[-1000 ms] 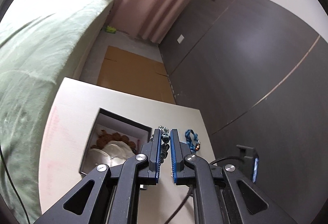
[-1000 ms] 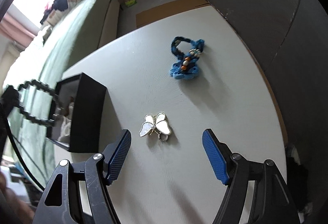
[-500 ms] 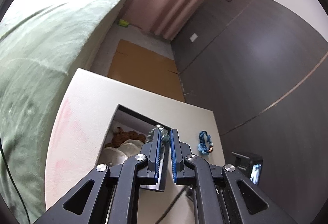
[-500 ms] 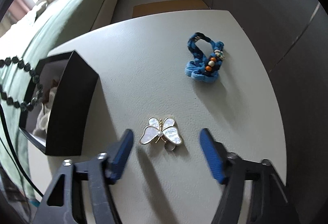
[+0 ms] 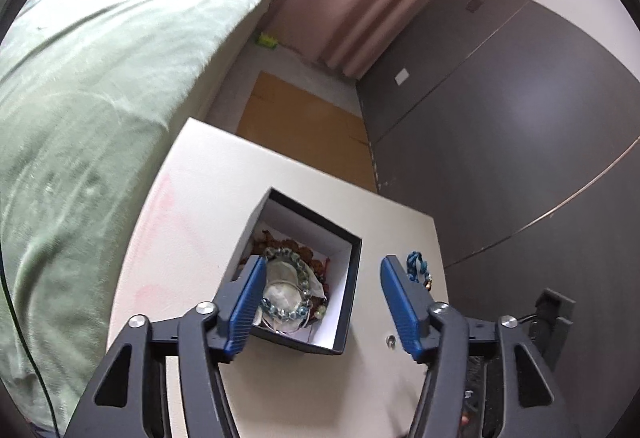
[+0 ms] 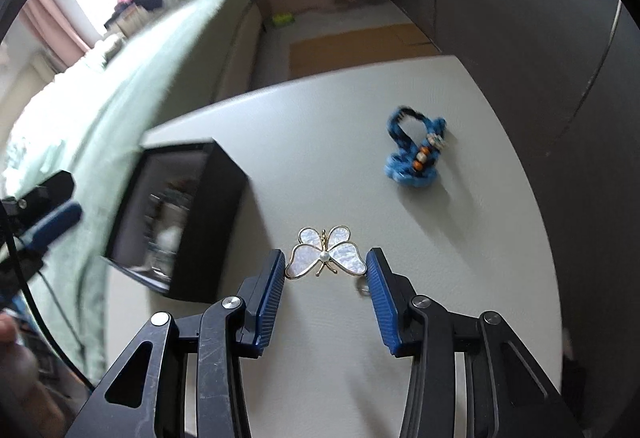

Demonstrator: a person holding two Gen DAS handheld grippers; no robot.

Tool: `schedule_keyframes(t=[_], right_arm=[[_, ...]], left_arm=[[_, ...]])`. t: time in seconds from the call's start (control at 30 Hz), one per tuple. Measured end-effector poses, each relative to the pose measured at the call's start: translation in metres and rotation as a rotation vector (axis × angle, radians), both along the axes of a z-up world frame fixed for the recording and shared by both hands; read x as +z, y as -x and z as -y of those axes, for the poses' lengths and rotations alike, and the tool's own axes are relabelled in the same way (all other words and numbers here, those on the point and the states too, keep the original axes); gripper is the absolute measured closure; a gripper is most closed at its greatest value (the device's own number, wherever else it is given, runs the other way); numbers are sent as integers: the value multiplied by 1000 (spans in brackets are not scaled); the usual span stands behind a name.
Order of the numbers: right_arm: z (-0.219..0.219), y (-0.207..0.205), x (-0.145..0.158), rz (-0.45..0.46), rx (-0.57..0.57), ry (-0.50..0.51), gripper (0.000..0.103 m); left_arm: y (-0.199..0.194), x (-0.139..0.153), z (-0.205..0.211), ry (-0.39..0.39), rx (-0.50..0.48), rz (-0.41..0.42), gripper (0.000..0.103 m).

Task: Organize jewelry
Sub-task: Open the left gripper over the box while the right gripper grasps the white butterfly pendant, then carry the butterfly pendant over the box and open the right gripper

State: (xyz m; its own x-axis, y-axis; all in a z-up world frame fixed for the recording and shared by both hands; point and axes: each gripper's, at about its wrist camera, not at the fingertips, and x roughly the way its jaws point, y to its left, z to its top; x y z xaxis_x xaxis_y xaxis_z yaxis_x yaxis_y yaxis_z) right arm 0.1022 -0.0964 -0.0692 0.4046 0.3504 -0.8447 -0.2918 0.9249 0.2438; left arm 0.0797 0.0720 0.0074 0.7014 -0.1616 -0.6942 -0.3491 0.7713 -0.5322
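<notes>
A black jewelry box (image 5: 348,302) with a white lining stands open on the white table (image 5: 208,189). A bead bracelet (image 5: 286,312) lies inside it on other jewelry. My left gripper (image 5: 322,278) is open above the box. In the right wrist view my right gripper (image 6: 326,272) is open, its fingers on either side of a pearl butterfly brooch (image 6: 326,252) on the table. A blue braided bracelet (image 6: 416,153) lies farther right; it also shows in the left wrist view (image 5: 416,266). The box (image 6: 208,213) stands to the left of the brooch.
A green-covered bed (image 5: 80,85) runs along the table's left side. Dark wardrobe doors (image 5: 520,109) stand to the right. A small metal ring (image 6: 362,288) lies by the right fingertip. The left gripper's finger (image 6: 52,226) shows at the left edge.
My left gripper has opened and let go of the bead bracelet, which now lies in the box. My right gripper has moved forward and narrowed around the butterfly brooch.
</notes>
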Motion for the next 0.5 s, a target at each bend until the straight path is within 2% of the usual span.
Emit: schedule_keyframes(t=[0.27,0.5], right_arm=[[-12,10,26,65,33,-209,60],[-48,-6,24,83,75,-314,60]], left_arm=[[11,0,-27,6,66,-17,41],[19,-6,-54,44,115,-33,41]])
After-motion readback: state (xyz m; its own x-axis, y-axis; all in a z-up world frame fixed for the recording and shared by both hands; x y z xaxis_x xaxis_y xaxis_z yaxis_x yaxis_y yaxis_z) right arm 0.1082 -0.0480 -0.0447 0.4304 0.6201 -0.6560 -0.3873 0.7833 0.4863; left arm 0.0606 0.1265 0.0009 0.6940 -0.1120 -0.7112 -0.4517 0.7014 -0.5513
